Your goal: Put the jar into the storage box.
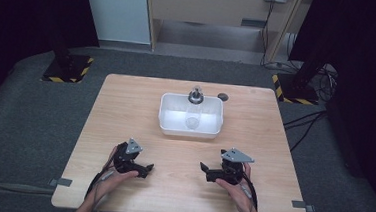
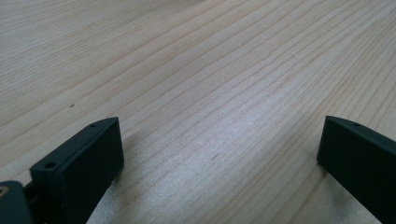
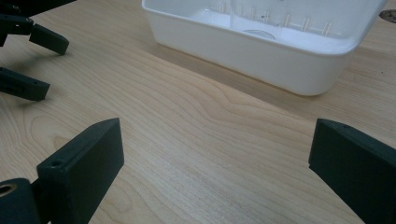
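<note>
**Both Tongs Idle, Work at the Tub Not Begun**

While the two pairs of tongs rested on the near half of the tabletop (image 1: 125, 111), nothing in the pictures suggested that any handling had started. At the left, the left tongs (image 1: 147, 169) lay under the person's left hand (image 1: 116, 177), jaws spread wide and pointing inward toward the middle; the left gripper view showed the two black jaws far apart with bare wood grain between them and nothing held. Toward the centre and farther back stood the white tub (image 1: 165, 115), set squarely on the wood and well apart from both hands. Inside it a clear glass (image 1: 192, 121) appeared to lie or stand near the middle, though its exact pose was hard to make out, and a small metal-topped item (image 1: 195, 95) sat at the tub's far rim. Just beyond the rim, to the right, a small dark round object (image 1: 222, 96) rested on the wood. At the right, the right tongs (image 1: 203, 167) sat under the right hand (image 1: 235, 187), likewise released and empty; the right gripper view looked between its open jaws toward the tub's near wall (image 3: 261, 60), with the left tongs' jaws visible at the upper left.

Judged from this layout, the work was at its very start: the tub's contents were untouched, and the whole reach, grasp and move remained to be done.
</note>
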Tool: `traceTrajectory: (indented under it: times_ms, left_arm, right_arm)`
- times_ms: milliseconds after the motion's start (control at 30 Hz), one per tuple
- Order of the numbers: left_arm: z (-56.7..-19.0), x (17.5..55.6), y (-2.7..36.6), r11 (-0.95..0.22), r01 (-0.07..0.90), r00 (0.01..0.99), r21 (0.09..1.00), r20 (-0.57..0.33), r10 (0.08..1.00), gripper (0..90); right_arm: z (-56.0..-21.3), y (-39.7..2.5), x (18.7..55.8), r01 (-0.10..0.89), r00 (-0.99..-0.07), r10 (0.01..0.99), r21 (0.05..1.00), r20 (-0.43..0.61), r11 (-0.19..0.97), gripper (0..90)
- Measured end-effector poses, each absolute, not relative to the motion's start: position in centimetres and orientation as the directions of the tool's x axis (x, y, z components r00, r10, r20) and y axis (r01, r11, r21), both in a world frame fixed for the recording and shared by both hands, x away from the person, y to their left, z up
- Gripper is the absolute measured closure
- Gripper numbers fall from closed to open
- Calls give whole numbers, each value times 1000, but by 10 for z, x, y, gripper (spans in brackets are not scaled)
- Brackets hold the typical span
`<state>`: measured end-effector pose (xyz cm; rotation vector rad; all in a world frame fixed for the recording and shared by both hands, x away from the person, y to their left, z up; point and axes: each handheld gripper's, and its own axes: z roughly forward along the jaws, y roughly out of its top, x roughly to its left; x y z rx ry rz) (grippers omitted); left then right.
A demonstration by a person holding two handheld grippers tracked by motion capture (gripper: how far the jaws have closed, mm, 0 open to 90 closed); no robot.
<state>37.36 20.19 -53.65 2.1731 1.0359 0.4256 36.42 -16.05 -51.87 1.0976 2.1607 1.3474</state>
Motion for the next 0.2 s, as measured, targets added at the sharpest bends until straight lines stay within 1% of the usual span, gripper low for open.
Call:
traceTrajectory:
  times_ms: [200]
  left_arm:
    - [-536,374,202,-450,554,629,701,1,777,0]
  right_arm:
    - [-519,-162,364,424,-625,775,874,93,237,33]
